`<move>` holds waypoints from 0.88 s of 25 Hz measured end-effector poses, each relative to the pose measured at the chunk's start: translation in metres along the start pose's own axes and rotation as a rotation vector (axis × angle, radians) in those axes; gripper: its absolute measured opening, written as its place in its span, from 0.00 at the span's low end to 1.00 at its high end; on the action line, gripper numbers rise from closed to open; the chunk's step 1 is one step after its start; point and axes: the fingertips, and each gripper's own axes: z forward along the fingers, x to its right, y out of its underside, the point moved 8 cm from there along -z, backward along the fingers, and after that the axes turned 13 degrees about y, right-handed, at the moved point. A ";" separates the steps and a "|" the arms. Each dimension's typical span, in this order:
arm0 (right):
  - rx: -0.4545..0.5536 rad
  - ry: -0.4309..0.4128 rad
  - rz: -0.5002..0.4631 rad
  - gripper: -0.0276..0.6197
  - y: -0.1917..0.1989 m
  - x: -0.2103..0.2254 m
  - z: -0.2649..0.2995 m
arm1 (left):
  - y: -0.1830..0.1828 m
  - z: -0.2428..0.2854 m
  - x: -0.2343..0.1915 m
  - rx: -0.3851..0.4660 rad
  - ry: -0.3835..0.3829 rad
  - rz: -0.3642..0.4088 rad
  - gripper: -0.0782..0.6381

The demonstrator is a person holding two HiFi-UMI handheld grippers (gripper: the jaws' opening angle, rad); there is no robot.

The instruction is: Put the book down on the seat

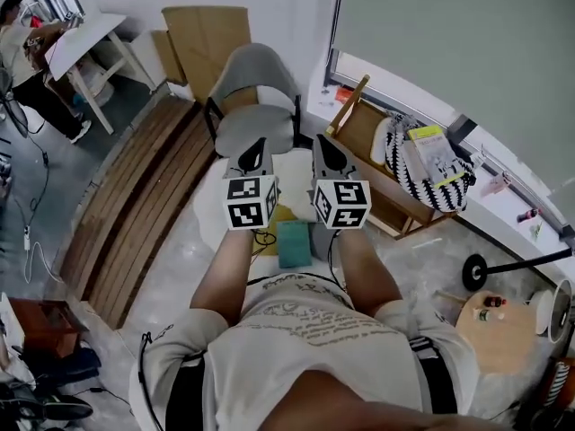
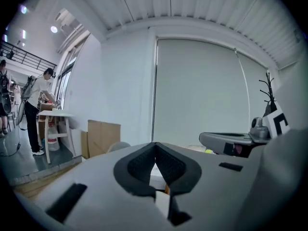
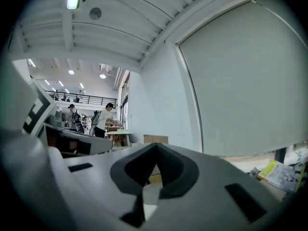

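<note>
- The person's shirt (image 1: 305, 330) fills the near edge, and both bare forearms reach away from it, side by side.
- A round wooden table (image 1: 503, 339) stands near right, with small bottles on it.
- The book (image 1: 294, 243), teal and flat, lies low down between the forearms, just near of the two marker cubes. It is at the near edge of a white low surface (image 1: 208, 206); I cannot tell what that surface is.
- The left gripper (image 1: 258, 147) is held up and points away. In the left gripper view (image 2: 155, 146) its jaws are closed tip to tip with nothing between them.
- The right gripper (image 1: 322, 145) is just right of it, held the same way. The right gripper view (image 3: 155, 148) shows its jaws also closed and empty.
- A grey chair (image 1: 254, 74) stands just far of both grippers, facing the person. Its seat (image 1: 247, 129) is apart from the book.
- A slatted wooden bench (image 1: 135, 214) runs along the left.
- On the right a wooden rack (image 1: 377, 191) holds a black-and-white striped cushion (image 1: 422, 180) with a yellow booklet (image 1: 433, 148) on top.
- Far back, cardboard (image 1: 205, 36) leans on the wall. A white desk (image 1: 83, 41) is far left, with another person (image 1: 25, 65) beside it. A pale blind (image 1: 449, 34) covers the window far right.
</note>
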 end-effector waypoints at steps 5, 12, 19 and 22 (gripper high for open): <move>0.054 -0.003 0.002 0.08 -0.035 0.002 -0.001 | -0.038 0.004 0.002 0.047 0.017 0.042 0.14; 0.044 0.018 -0.020 0.08 -0.035 0.014 0.000 | -0.039 0.011 0.014 0.040 0.046 0.033 0.14; 0.071 0.037 0.006 0.08 -0.037 0.019 -0.009 | -0.040 0.005 0.017 0.034 0.038 0.041 0.14; 0.072 0.036 0.006 0.08 -0.034 0.016 -0.013 | -0.035 0.002 0.018 0.024 0.034 0.041 0.14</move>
